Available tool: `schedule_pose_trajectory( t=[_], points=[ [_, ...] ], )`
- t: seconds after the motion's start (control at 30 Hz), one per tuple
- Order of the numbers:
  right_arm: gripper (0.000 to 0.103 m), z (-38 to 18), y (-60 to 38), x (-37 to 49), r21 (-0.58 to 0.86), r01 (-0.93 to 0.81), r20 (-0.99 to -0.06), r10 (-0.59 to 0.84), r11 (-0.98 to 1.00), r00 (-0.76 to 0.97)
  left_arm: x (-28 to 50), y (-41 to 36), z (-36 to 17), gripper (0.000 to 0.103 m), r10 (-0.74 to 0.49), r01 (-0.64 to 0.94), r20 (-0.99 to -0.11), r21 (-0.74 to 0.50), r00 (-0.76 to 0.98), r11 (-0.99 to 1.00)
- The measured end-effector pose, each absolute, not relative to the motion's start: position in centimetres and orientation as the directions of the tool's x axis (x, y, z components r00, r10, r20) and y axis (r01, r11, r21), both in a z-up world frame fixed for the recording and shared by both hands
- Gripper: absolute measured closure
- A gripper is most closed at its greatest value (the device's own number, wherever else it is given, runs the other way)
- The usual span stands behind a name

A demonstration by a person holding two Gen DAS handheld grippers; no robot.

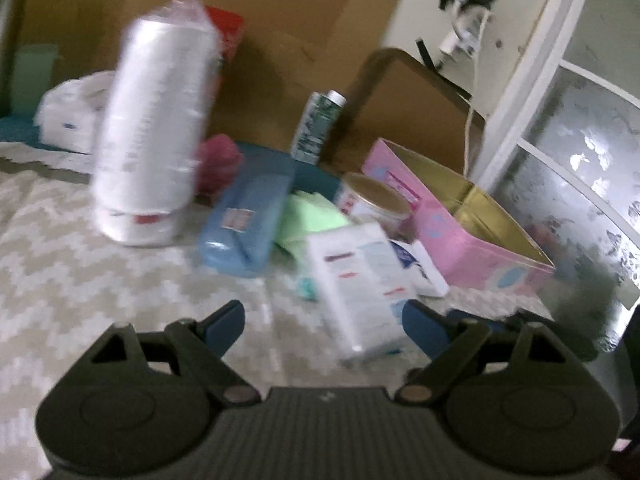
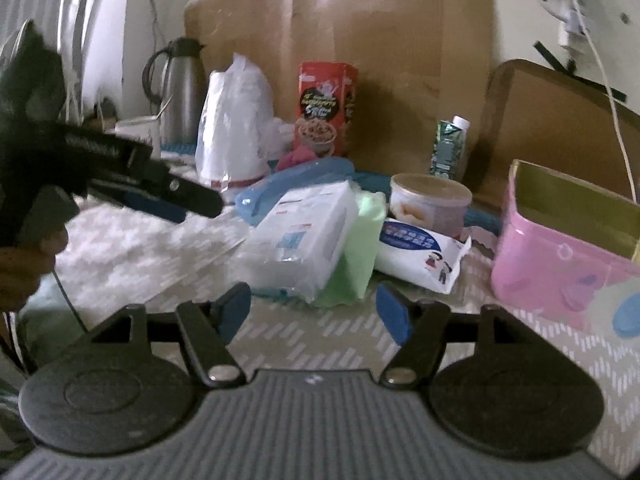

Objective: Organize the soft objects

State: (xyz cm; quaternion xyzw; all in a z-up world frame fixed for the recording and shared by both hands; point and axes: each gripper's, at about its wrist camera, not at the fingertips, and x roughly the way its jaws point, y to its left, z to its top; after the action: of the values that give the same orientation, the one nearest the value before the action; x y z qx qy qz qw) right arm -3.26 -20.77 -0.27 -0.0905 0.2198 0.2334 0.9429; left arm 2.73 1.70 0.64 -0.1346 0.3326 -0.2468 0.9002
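A white tissue pack lies on the patterned cloth, leaning on a green soft pack. A white wipes pack with blue print lies beside them. A pink open box stands to the right. My left gripper is open and empty, just short of the tissue pack. My right gripper is open and empty, close in front of the tissue and green packs. The left gripper also shows at the left of the right wrist view.
A stack of white cups in plastic wrap, a blue case, a tin can, a small carton, a red cereal box, a metal flask and cardboard stand behind.
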Motion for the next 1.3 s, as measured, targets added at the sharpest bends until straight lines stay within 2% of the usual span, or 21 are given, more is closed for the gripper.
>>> schedule_pose_trajectory(
  t=[0.07, 0.13, 0.17, 0.2, 0.23, 0.3, 0.47, 0.6, 0.9, 0.97, 1.07, 1.1, 1.13, 1.2, 1.3],
  points=[
    [0.031, -0.1, -20.4, -2.8, -0.084, -0.501, -0.454, 0.414, 0.862, 0.789, 3.3, 0.6, 0.2, 0.022, -0.544, 0.361, -0.554, -0.411, 0.63, 0.837],
    [0.033, -0.1, -19.9, -2.3, -0.095, -0.518, -0.455, 0.426, 0.85, 0.782, 4.0, -0.6, -0.5, 0.049, -0.565, 0.378, -0.579, -0.421, 0.587, 0.824],
    [0.034, -0.2, -19.6, -2.0, -0.094, -0.533, -0.464, 0.436, 0.841, 0.771, 4.3, -1.1, -0.9, 0.054, -0.585, 0.387, -0.589, -0.44, 0.557, 0.811],
    [0.054, -0.4, -19.3, -1.8, -0.092, -0.546, -0.475, 0.445, 0.833, 0.759, 4.2, -1.6, -1.0, 0.053, -0.575, 0.377, -0.597, -0.434, 0.56, 0.818],
    [0.063, -0.6, -18.9, -1.5, -0.092, -0.547, -0.493, 0.439, 0.832, 0.751, 4.0, -2.0, -0.8, 0.054, -0.561, 0.38, -0.596, -0.413, 0.574, 0.828],
    [0.064, -0.8, -18.7, -1.7, -0.114, -0.522, -0.481, 0.413, 0.845, 0.773, 3.3, -2.7, 0.1, 0.054, -0.556, 0.409, -0.581, -0.377, 0.595, 0.831],
    [0.064, 0.9, -20.3, -3.4, -0.111, -0.455, -0.366, 0.389, 0.884, 0.845, 2.6, -5.0, 3.4, 0.054, -0.582, 0.492, -0.52, -0.317, 0.625, 0.811],
    [0.064, 2.0, -22.2, -4.0, -0.131, -0.353, -0.281, 0.306, 0.927, 0.91, 3.8, -9.0, 5.4, 0.053, -0.605, 0.568, -0.504, -0.248, 0.616, 0.785],
    [0.064, 3.4, -30.1, -2.2, -0.058, -0.114, -0.221, 0.099, 0.992, 0.97, 8.0, -19.8, 7.0, 0.051, -0.665, 0.688, -0.504, -0.176, 0.551, 0.704],
    [0.063, 3.1, -31.5, -1.3, -0.032, -0.066, -0.225, 0.057, 0.997, 0.973, 9.4, -21.8, 6.7, 0.046, -0.656, 0.682, -0.52, -0.177, 0.547, 0.709],
    [0.059, 2.5, -33.0, 1.1, -0.031, 0.039, -0.231, -0.045, 0.999, 0.972, 10.8, -24.4, 5.8, 0.03, -0.602, 0.656, -0.549, -0.123, 0.58, 0.745],
    [0.053, 2.1, -33.3, 2.0, -0.047, 0.09, -0.244, -0.099, 0.995, 0.965, 11.1, -24.9, 5.5, 0.026, -0.582, 0.644, -0.558, -0.109, 0.592, 0.758],
    [0.047, 1.8, -33.5, 2.6, -0.056, 0.126, -0.252, -0.136, 0.99, 0.958, 11.1, -24.9, 5.3, 0.026, -0.579, 0.639, -0.562, -0.112, 0.591, 0.761],
    [0.046, 1.1, -34.3, 2.7, -0.031, 0.155, -0.269, -0.157, 0.987, 0.95, 10.9, -24.2, 5.3, 0.024, -0.594, 0.643, -0.555, -0.133, 0.582, 0.754],
    [0.04, 0.7, -34.3, 1.8, -0.028, 0.17, -0.237, -0.172, 0.985, 0.956, 10.0, -22.4, 5.6, 0.021, -0.58, 0.627, -0.529, -0.11, 0.62, 0.771]
  ],
)
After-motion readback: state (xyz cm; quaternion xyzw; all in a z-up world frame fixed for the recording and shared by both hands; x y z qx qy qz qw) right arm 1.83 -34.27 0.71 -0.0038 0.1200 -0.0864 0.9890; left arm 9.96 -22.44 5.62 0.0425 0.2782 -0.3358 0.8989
